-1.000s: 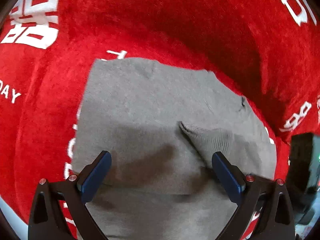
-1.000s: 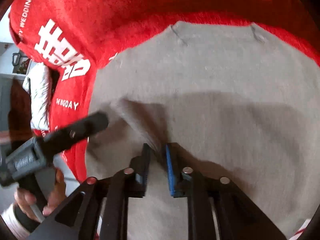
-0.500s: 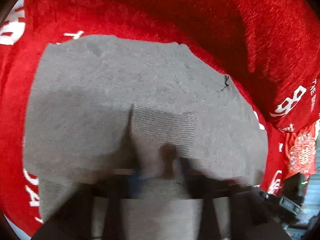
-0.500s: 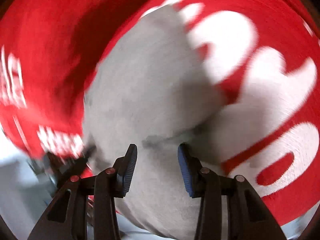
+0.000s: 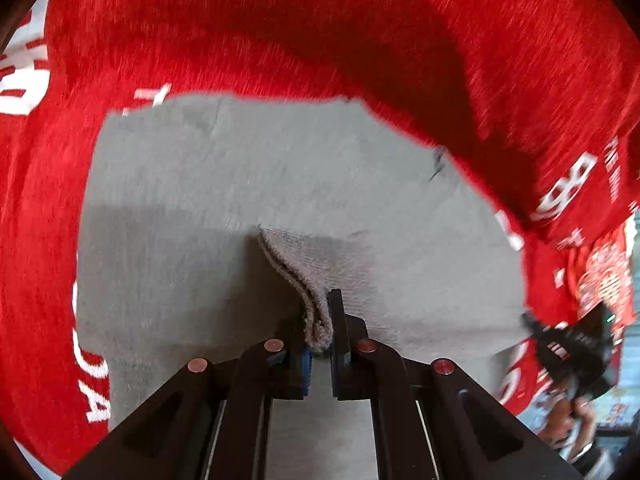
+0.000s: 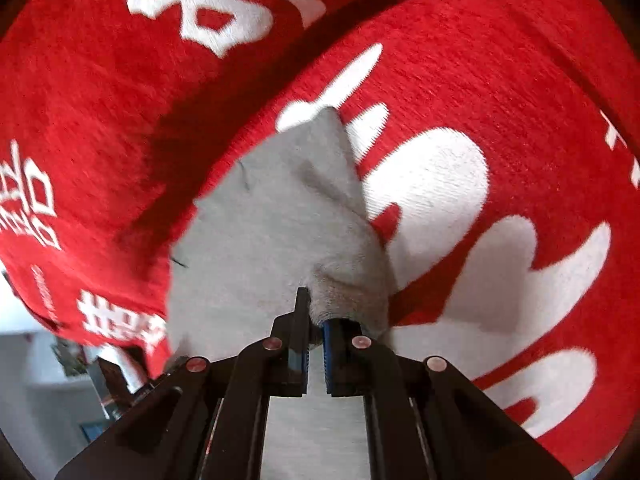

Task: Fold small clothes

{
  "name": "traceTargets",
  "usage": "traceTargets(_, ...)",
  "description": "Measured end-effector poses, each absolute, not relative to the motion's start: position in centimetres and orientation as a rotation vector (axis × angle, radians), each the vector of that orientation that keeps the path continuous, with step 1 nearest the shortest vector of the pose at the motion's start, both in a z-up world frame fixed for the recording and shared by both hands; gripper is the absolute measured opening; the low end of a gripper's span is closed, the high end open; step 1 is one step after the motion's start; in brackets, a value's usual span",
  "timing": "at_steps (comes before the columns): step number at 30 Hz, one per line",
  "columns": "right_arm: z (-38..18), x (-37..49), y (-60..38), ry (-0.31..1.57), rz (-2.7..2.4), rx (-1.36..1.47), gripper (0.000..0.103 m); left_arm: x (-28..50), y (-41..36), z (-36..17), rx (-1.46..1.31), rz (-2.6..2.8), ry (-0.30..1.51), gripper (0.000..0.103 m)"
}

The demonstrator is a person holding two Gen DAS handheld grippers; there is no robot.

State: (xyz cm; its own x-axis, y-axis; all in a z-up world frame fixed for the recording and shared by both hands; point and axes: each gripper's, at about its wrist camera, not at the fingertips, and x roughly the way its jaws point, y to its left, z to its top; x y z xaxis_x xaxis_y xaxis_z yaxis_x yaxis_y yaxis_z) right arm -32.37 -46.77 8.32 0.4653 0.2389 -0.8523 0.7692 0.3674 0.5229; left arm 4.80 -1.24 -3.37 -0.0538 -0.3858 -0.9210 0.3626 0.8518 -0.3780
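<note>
A small grey knit garment (image 5: 248, 184) lies spread on a red plush cover with white lettering (image 5: 280, 32). My left gripper (image 5: 319, 320) is shut on a ribbed, doubled-over edge of the grey garment (image 5: 304, 272), which stands up between the pads. In the right wrist view the same grey garment (image 6: 272, 216) runs away from me to a point. My right gripper (image 6: 316, 320) is shut on a bunched fold of it (image 6: 344, 296) at its right side. At the right edge of the left wrist view the other gripper's black body (image 5: 572, 348) shows, held by a hand (image 5: 568, 420).
The red cover rises in a thick fold behind the garment (image 6: 200, 92) and carries large white shapes on the right (image 6: 460, 208). Past the cover's lower left edge a pale room with furniture (image 6: 60, 380) shows.
My left gripper went from wide open to shut on the ribbed edge. My right gripper swung across to the garment's other side, rolled, and shut on a fold there.
</note>
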Motion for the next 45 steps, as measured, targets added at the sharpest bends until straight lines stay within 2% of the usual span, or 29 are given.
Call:
traceTargets(6, 7.7, -34.1, -46.7, 1.124, -0.417, 1.215, 0.008, 3.6, 0.5, -2.7, 0.079, -0.502, 1.477, 0.008)
traceTargets(7, 8.0, -34.1, -46.6, 1.149, -0.413, 1.208, 0.01, 3.7, 0.8, -2.3, 0.116, -0.473, 1.462, 0.008)
traceTargets(8, 8.6, -34.2, -46.3, 1.179, -0.41, 1.187, 0.02, 3.8, 1.1, -1.9, 0.149, -0.453, 1.45, 0.008)
traceTargets(9, 9.7, -34.1, -45.8, 1.218, -0.393, 1.132, 0.024, 4.0, 1.4, -1.5, 0.168, -0.444, 1.442, 0.008)
traceTargets(12, 12.7, -33.7, -45.0, 1.196, -0.34, 1.004, 0.024, 4.6, 1.9, 0.0, 0.169, -0.453, 1.424, 0.008)
traceTargets(14, 13.5, -33.7, -46.0, 1.161, -0.369, 0.979, 0.031, 4.6, 1.2, 0.5, 0.179, -0.469, 1.409, 0.008)
traceTargets(20, 9.5, -32.1, -51.6, 1.048, -0.441, 1.189, 0.032, 3.6, -3.4, -1.0, 0.217, -0.512, 1.409, 0.008)
traceTargets(27, 6.1, -28.4, -53.6, 1.055, -0.423, 1.238, 0.032, 3.1, -4.0, -2.7, 0.238, -0.482, 1.423, 0.008)
traceTargets(28, 6.0, -27.8, -53.4, 1.076, -0.402, 1.23, 0.027, 3.1, -4.0, -2.6, 0.237, -0.48, 1.422, 0.008)
traceTargets(29, 6.2, -27.2, -53.2, 1.097, -0.378, 1.208, 0.008, 3.0, -4.0, -2.6, 0.24, -0.479, 1.422, 0.008)
traceTargets(33, 10.1, -24.6, -51.0, 1.184, -0.36, 0.854, 0.008, 2.7, -4.7, -2.8, 0.273, -0.475, 1.413, 0.008)
traceTargets(36, 10.4, -23.8, -50.8, 1.275, -0.439, 0.647, 0.007, 2.6, -5.3, -3.0, 0.284, -0.476, 1.407, 0.008)
traceTargets(37, 9.8, -23.7, -50.9, 1.299, -0.45, 0.643, 0.007, 2.6, -5.4, -3.0, 0.285, -0.478, 1.406, 0.008)
traceTargets(38, 9.1, -23.9, -51.1, 1.329, -0.486, 0.624, 0.001, 2.6, -5.4, -3.0, 0.285, -0.478, 1.405, 0.008)
traceTargets(40, 8.4, -24.6, -51.9, 1.36, -0.569, 0.586, 0.001, 2.5, -5.6, -3.2, 0.289, -0.477, 1.404, 0.008)
traceTargets(45, 10.2, -27.5, -52.8, 1.273, -0.541, 0.837, 0.002, 2.6, -5.1, -2.7, 0.293, -0.465, 1.414, 0.008)
